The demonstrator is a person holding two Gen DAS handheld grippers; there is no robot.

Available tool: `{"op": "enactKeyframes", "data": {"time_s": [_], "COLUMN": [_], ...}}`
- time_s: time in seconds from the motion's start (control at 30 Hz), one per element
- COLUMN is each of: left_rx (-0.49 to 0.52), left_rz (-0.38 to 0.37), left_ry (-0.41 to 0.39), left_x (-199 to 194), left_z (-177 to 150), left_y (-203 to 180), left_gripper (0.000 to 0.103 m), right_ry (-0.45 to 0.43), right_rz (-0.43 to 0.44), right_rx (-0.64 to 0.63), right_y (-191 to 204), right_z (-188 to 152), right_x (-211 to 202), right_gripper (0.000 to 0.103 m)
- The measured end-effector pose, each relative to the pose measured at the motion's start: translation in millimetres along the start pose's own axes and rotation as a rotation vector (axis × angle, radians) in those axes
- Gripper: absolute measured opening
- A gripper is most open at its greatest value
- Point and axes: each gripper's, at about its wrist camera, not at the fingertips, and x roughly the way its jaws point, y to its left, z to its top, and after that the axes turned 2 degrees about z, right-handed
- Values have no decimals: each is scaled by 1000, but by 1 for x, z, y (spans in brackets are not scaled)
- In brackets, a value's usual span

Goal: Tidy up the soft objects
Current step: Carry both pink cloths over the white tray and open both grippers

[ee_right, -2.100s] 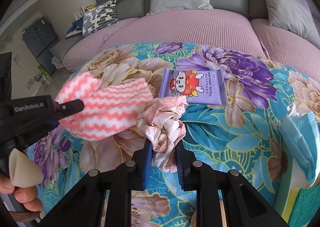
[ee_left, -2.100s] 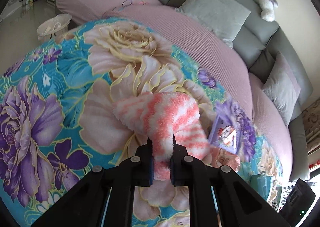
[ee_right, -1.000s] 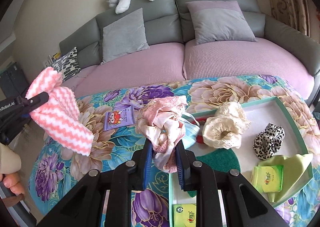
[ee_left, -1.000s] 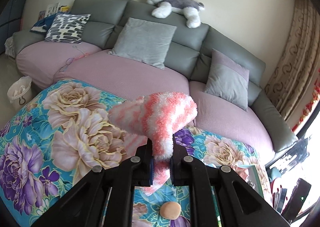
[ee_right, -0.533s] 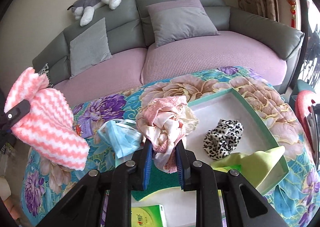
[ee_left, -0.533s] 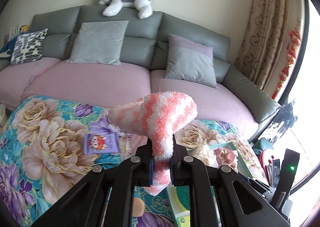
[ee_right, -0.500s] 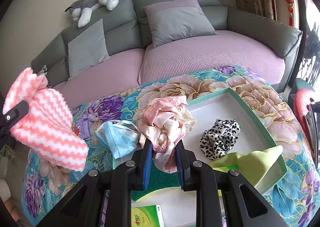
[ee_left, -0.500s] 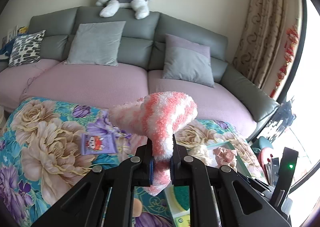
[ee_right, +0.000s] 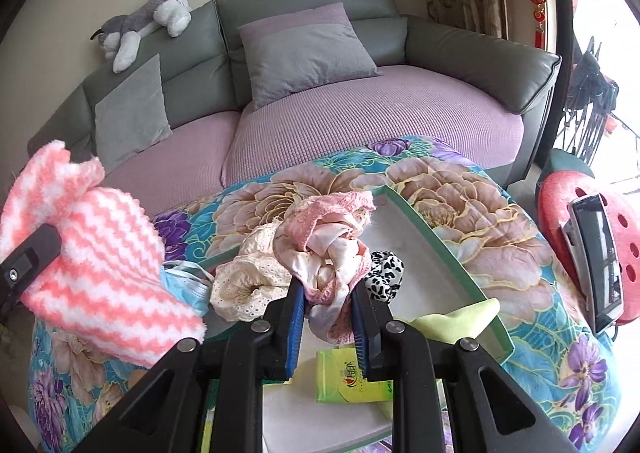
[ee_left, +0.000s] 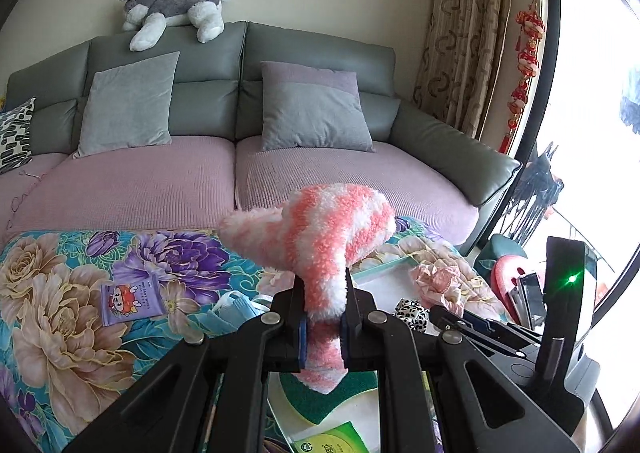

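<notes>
Jaws of your left gripper [ee_left: 323, 319] pinch a fluffy pink-and-white striped sock [ee_left: 316, 229] at left, while your right gripper [ee_right: 327, 319] clamps a crumpled pink satin-and-lace garment [ee_right: 326, 241] over the green-rimmed white tray [ee_right: 448, 249].

Daylight pours in from the window [ee_left: 592, 101] at the right edge of both wrist views, blown out to white glare. The grey sofa [ee_left: 312, 53] and floral tablecloth [ee_right: 500, 221] are evenly lit, shadows soft. Fisheye curvature bends the edges, the corners vignetted black; focus holds sharp throughout.
</notes>
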Motion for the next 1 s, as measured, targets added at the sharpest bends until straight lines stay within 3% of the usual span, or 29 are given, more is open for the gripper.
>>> {"op": "enactKeyframes", "data": {"time_s": [0.2, 0.33, 0.8, 1.0], "left_rx": [-37, 8, 13, 30], "left_rz": [-49, -65, -11, 5], "left_ry": [13, 32, 323, 389], "left_x": [14, 26, 100, 112], "left_z": [-3, -10, -63, -77], "left_y": [-4, -17, -15, -18], "left_gripper": [13, 13, 13, 14], "right_ry": [-8, 7, 141, 154], "right_rz": [-34, -46, -36, -28], "right_rx": [23, 47, 23, 21], "right_y": [-14, -20, -18, -17], "right_z": [3, 1, -17, -20], "right_x": [-1, 1, 41, 44], "right_gripper": [23, 23, 26, 26]}}
